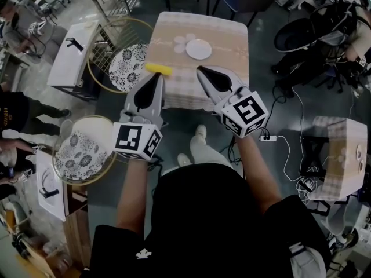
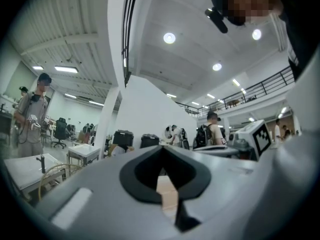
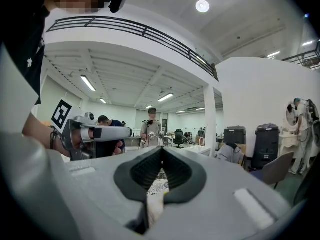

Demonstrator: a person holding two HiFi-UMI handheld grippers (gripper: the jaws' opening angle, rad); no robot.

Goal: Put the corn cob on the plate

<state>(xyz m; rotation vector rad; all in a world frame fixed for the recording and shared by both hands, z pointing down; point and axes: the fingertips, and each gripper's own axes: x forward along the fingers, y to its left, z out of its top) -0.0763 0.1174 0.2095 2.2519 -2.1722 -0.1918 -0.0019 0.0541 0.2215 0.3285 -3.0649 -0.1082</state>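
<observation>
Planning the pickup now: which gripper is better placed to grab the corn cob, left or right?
Left. The left gripper is just short of the corn cob near the left edge of the table; the right gripper sits further right, below the plate. Both are shut, so it must open first.

Beyond your left gripper [image 1: 155,75] stands a cloth-covered table [image 1: 226,45] — off to that gripper's left, a round patterned chair [image 1: 128,68], with a second chair [image 1: 81,155] farther back.

Yellow corn cob [image 1: 158,69] lies just ahead of the grey left gripper [image 1: 155,76]. Beyond the grey, black-padded right gripper [image 1: 200,70] sits a white plate [image 1: 199,49] on a beige checked tablecloth [image 1: 233,35].
</observation>
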